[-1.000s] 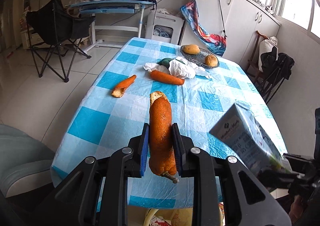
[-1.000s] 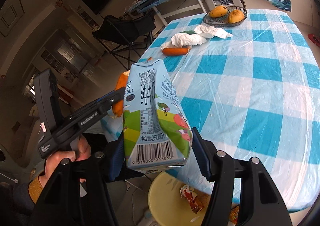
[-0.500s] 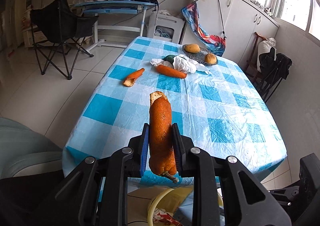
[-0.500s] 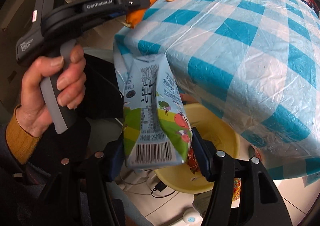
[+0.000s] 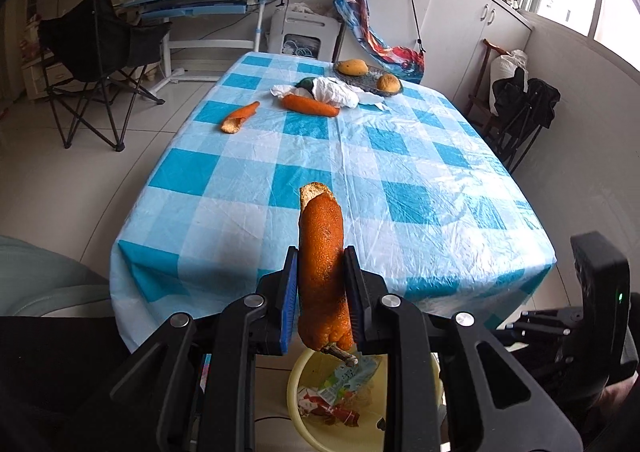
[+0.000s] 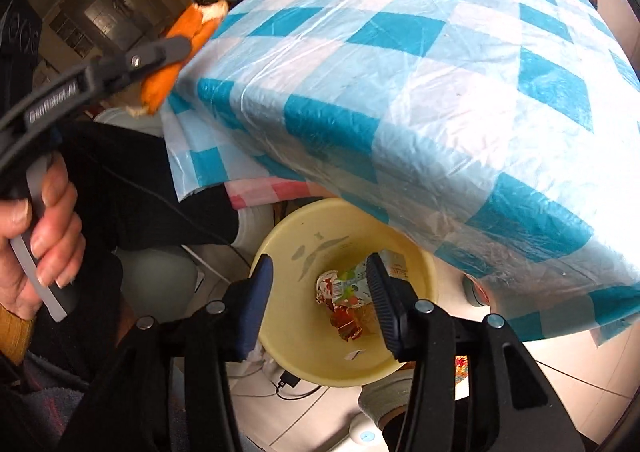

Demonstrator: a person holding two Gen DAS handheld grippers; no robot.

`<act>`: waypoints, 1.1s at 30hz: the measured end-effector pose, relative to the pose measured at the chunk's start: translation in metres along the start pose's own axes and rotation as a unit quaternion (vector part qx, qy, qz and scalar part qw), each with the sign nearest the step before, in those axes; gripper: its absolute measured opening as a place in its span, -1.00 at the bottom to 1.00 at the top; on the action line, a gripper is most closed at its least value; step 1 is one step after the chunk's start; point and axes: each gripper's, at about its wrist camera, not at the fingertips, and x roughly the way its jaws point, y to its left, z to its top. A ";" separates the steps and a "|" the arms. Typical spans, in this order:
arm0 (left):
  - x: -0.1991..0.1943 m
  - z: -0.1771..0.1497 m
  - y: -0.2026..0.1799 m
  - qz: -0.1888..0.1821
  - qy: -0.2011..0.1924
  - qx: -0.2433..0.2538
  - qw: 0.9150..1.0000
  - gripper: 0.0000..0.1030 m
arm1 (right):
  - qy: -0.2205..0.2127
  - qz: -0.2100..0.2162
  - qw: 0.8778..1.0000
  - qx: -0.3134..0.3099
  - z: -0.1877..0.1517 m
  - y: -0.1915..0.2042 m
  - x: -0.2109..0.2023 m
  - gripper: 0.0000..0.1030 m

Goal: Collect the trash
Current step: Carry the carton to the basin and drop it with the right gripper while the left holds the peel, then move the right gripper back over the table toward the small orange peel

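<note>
My left gripper [image 5: 320,272] is shut on a long strip of orange peel [image 5: 321,236], which stands up between the pads at the near table edge, above the bin. Below the table edge stands a yellow bin [image 6: 304,212] with the crushed milk carton [image 6: 354,282] lying inside among wrappers. My right gripper [image 6: 318,268] hangs over the bin, pointing down; its jaws are closing with nothing between them. In the right wrist view a hand holds the left gripper [image 6: 160,52] with the peel [image 6: 188,28] at upper left.
On the blue checked tablecloth [image 5: 360,172] lie a second orange peel [image 5: 240,118], a carrot [image 5: 310,105], crumpled white tissue [image 5: 334,92] and a plate [image 5: 370,82] with two fruits. A folding chair [image 5: 100,52] stands left of the table.
The carton left my right gripper and now lies in the yellow bin; that gripper tilted further down over it. My left gripper drew back toward the table's near edge, still holding the peel.
</note>
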 end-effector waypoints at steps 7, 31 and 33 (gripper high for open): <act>0.003 -0.035 -0.028 -0.045 0.065 0.035 0.996 -0.59 | -0.128 -0.004 0.991 0.033 -0.008 -0.006 -0.057 0.18; -0.036 -0.025 -0.023 0.050 -0.044 0.035 0.997 0.63 | -0.261 -0.113 0.948 0.143 -0.013 -0.045 -0.092 0.54; -0.040 -0.021 -0.016 0.056 -0.053 0.017 0.997 0.67 | -0.257 -0.122 0.949 0.135 -0.010 -0.042 -0.087 0.54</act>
